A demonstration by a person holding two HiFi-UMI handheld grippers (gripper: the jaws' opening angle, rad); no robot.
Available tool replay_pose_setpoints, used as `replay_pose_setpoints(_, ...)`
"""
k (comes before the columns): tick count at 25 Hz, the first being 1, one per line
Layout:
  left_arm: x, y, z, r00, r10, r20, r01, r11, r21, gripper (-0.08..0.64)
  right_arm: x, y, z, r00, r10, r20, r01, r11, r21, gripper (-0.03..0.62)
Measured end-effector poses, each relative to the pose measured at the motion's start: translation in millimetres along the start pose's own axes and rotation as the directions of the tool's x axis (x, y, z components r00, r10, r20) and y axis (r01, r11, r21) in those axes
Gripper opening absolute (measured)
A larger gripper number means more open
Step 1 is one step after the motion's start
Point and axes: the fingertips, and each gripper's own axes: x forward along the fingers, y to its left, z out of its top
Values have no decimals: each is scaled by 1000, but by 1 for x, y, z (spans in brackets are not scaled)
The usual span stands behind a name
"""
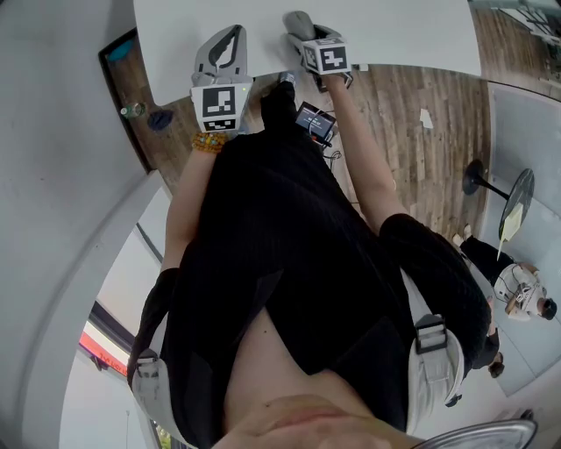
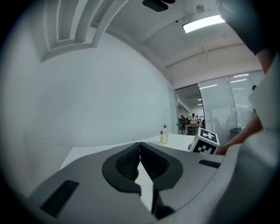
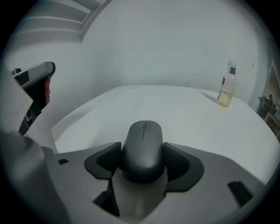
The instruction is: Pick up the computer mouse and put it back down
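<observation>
The dark grey computer mouse [image 3: 143,148] sits lengthwise between the black pads of my right gripper [image 3: 143,162], which is shut on its two sides. In the head view that right gripper [image 1: 302,35] holds the mouse [image 1: 297,19] over the white table [image 1: 403,31], near its front edge. I cannot tell whether the mouse touches the tabletop. My left gripper [image 2: 140,146] is shut with nothing in it, its tips meeting. It hovers over the table's front left part [image 1: 235,33], to the left of the right gripper.
A small bottle of yellowish liquid [image 3: 226,89] stands at the table's far right, also seen in the left gripper view [image 2: 164,134]. Wooden floor [image 1: 412,123] lies beside the table. A round black side table [image 1: 517,197] and a seated person [image 1: 521,294] are at the right.
</observation>
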Motion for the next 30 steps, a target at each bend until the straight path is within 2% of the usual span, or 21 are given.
replay_pose_setpoints(13, -4, 8, 4, 1000, 4, 15, -4, 1000, -1, 14, 2, 1, 0, 999, 15, 47, -14, 999, -30, 295)
replay_pose_setpoints(22, -9, 6, 10, 1000, -8, 27, 8, 1000, -3, 14, -14, -2, 17, 994, -27, 105, 32, 999, -40, 295)
replay_pose_setpoints(30, -23, 4, 5, 999, -35, 34, 36, 999, -23, 14, -38, 17, 30, 985, -48, 168, 59, 997, -56, 295)
